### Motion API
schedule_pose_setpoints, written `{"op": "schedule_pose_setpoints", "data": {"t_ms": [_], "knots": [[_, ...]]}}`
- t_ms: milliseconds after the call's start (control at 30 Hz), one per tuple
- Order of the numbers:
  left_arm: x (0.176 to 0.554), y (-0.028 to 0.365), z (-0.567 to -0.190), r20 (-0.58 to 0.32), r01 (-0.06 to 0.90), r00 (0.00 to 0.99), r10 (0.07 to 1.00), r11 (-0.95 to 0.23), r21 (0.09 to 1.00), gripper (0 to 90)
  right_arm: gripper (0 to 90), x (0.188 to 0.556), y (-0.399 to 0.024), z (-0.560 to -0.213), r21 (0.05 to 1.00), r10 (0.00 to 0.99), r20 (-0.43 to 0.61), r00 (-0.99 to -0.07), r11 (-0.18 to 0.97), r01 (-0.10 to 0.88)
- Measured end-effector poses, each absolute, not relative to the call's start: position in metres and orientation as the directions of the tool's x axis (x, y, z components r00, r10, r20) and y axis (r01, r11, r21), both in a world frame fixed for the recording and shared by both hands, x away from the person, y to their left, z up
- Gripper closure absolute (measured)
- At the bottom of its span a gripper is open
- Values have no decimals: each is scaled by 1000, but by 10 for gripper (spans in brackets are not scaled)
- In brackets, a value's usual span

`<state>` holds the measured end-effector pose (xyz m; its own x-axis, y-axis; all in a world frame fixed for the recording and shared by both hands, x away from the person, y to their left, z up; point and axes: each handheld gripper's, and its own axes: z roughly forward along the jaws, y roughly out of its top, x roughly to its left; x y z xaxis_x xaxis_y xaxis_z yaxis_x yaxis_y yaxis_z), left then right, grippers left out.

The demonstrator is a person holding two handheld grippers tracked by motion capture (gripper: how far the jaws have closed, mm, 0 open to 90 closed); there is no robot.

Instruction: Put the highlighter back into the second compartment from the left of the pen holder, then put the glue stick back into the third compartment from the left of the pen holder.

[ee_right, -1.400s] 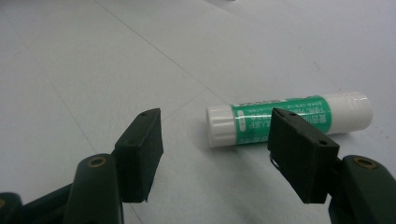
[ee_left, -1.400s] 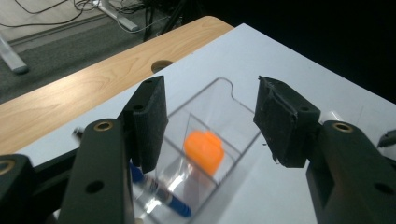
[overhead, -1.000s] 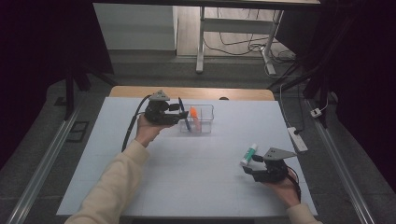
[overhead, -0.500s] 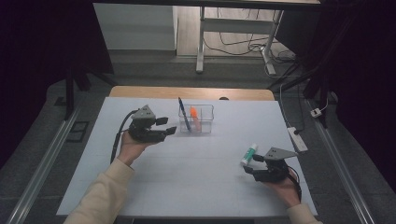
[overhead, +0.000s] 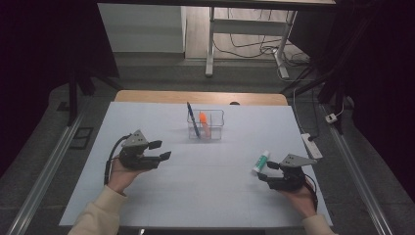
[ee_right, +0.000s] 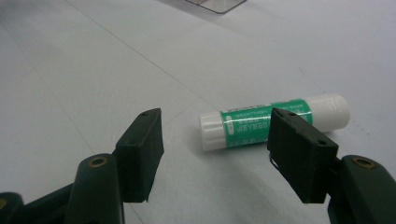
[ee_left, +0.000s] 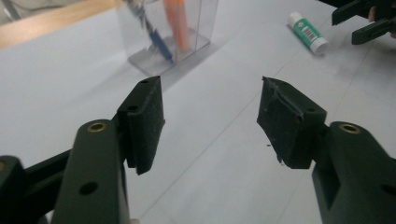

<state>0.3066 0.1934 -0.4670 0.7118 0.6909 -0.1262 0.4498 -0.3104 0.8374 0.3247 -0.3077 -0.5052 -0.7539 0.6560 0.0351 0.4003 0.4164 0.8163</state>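
surface: pale blue-white worktop (overhead: 205, 196), wooden strip along its far edge
room: dark around me, grey floor, white table legs and loose cables beyond the far edge
box: clear plastic box (overhead: 205, 125) near the middle of the far edge, blue pen (overhead: 192, 119) and orange marker (overhead: 204, 124) standing in it
glue stick: green-and-white glue stick (overhead: 261, 161) lying flat toward the right edge, well apart from the box
right tongs: my right gripper (overhead: 270, 172) near the right front corner, jaws wide apart, holding nothing; in the right gripper view the glue stick (ee_right: 273, 120) lies just beyond the tips, its green part passing behind the right-hand jaw, no pad on it
left tongs: my left gripper (overhead: 160, 150) over the left half of the worktop, jaws have just been opening, gap wide, nothing between them; box (ee_left: 168, 32) ahead of it, glue stick (ee_left: 307, 32) far off
hard to see: box top cut off in the left gripper view, pen blurred there; glue stick label too small to read
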Motion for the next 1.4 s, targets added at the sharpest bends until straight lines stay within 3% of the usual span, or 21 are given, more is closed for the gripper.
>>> {"op": "schedule_pose_setpoints", "data": {"t_ms": [533, 1400], "knots": [[267, 224, -492, -153, 498, 663, 733, -279, 821, 397, 352, 324, -307, -506, 809, 658, 17, -752, 433, 397], [264, 224, -507, -99, 522, 650, 753, -349, 778, 366, 352, 329, -305, -492, 781, 734, -27, -678, 439, 445]]}}
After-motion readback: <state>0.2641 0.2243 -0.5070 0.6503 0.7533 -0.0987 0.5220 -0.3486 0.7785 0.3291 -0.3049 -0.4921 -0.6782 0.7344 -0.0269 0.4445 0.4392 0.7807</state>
